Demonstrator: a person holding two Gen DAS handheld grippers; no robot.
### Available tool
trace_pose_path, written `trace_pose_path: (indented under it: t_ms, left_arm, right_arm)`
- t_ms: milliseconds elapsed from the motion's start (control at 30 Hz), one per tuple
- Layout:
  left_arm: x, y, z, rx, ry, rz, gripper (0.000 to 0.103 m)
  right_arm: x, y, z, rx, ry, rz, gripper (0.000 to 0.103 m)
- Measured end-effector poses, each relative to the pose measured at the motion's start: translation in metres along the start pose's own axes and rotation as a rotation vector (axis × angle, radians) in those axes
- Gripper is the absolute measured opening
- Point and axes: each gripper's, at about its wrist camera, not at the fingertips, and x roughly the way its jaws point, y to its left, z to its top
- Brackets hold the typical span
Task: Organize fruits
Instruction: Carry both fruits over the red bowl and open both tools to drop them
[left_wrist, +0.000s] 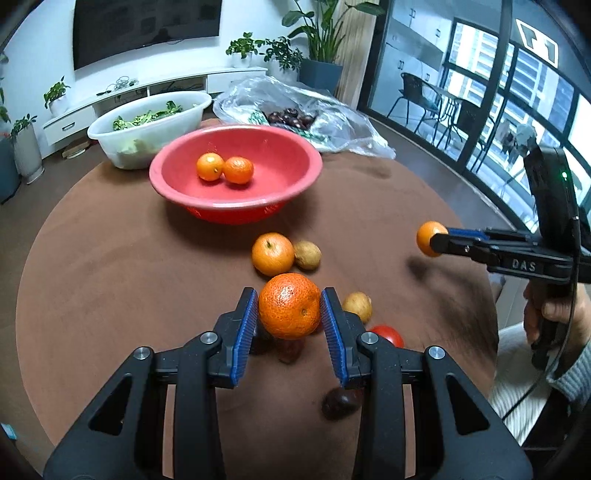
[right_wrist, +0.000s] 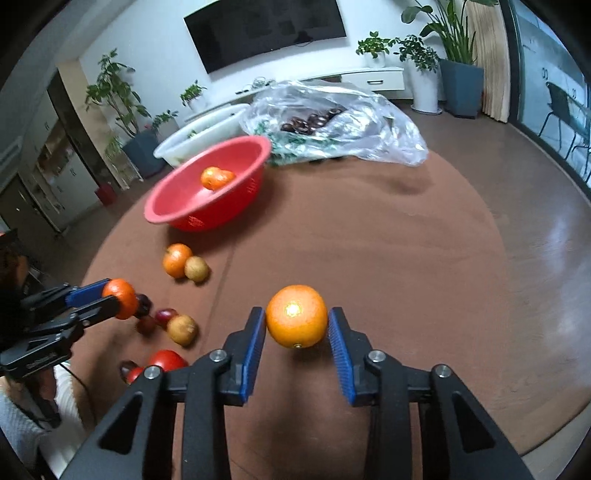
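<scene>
My left gripper (left_wrist: 290, 295) is shut on a large orange (left_wrist: 289, 306), held above the brown table. In the right wrist view that gripper (right_wrist: 107, 291) comes in from the left with its orange (right_wrist: 120, 297). My right gripper (right_wrist: 297, 314) is shut on a smoother orange (right_wrist: 296, 315), lifted off the table; the left wrist view shows it (left_wrist: 439, 236) at the right, orange (left_wrist: 428, 238) at its tips. A red bowl (left_wrist: 159, 184) beyond holds two small oranges (left_wrist: 209, 167). Loose on the table lie another orange (left_wrist: 272, 254), a brown fruit (left_wrist: 307, 254), a yellowish fruit (left_wrist: 357, 306), a tomato (left_wrist: 388, 334) and a dark fruit (left_wrist: 341, 404).
A white basin (left_wrist: 107, 136) of leafy greens stands behind the red bowl. A clear plastic bag (left_wrist: 332, 122) with dark fruits lies at the back right. The round table's edge curves close on the right, with a person's sleeve (left_wrist: 569, 373) there.
</scene>
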Motion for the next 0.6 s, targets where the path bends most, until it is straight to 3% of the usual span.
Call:
trace_pose_path:
  t_ms: [333,600]
  left_arm:
    - [0.005,0.019,0.041,-0.028,-0.040,0.004,0.033]
    - [0.025,0.031,0.080,-0.024,-0.053,0.009,0.033]
  right_arm:
    - [0.010,0.021,0.043,0.011,-0.031,0.130,0.038]
    - [0.027,0.043,0.083,-0.029,-0.054,0.170,0.038]
